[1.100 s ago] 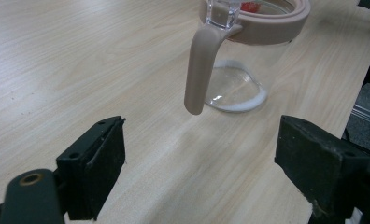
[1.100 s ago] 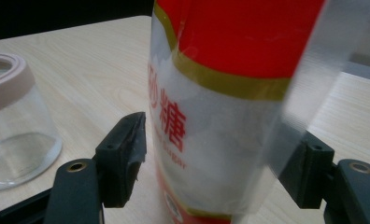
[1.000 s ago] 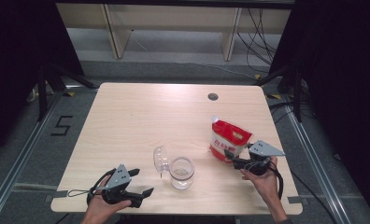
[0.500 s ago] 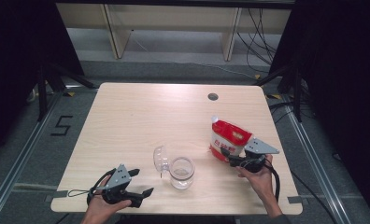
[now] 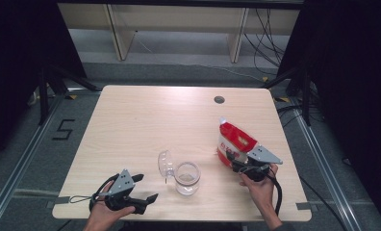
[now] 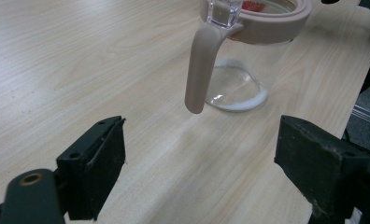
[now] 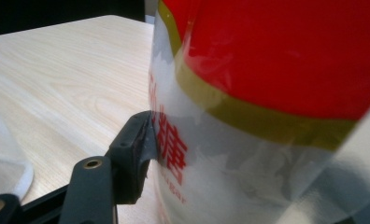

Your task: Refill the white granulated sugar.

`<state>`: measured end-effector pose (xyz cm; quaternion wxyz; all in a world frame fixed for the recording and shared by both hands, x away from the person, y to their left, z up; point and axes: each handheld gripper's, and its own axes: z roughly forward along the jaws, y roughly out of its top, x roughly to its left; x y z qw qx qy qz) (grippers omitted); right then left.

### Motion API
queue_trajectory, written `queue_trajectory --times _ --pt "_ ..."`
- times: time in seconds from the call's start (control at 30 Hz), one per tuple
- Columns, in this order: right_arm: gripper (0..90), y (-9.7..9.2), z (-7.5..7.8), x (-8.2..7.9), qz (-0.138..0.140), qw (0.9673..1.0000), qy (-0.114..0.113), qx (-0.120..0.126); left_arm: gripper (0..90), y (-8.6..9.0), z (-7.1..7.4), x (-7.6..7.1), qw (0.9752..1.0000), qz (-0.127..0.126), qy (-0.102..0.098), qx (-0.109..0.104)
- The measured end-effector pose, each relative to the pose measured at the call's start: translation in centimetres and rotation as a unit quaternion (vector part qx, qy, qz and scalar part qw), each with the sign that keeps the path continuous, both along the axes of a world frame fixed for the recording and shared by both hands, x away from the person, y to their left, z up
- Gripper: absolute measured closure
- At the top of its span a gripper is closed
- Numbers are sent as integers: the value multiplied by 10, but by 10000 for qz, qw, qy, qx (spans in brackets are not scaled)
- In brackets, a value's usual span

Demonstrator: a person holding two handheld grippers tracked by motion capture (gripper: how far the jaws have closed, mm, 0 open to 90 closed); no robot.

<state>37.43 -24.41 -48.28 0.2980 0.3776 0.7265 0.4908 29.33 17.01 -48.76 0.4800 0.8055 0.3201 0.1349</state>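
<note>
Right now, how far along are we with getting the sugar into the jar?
Done: the glass jar stands open, lid swung aside, a thin white layer at its bottom. In hand: the right gripper has just been closing on the red-and-white sugar bag, one pad touching it. Left: lifting and pouring. The left gripper rests open near the jar.

High view overhead facing forward-down, gripper views low and close, sharing jar (image 5: 186,177).
</note>
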Motion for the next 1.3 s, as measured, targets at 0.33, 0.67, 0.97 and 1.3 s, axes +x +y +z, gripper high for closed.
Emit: queue_trajectory --times 0.33,0.67,0.97,1.3 --pt "388 2 -3 -4 -39 10000 -32 75 158 -1 0 -1 10000 -22 -4 37" --pt "198 0 -12 6 101 9988 -410 254 165 0 0 1 9998 -167 -44 110" --pt "164 1 -15 7 289 9979 -480 337 162 0 0 1 9997 -197 -50 133" --pt "192 2 -19 12 270 9968 -555 509 162 -1 0 1 9998 -161 -42 76"
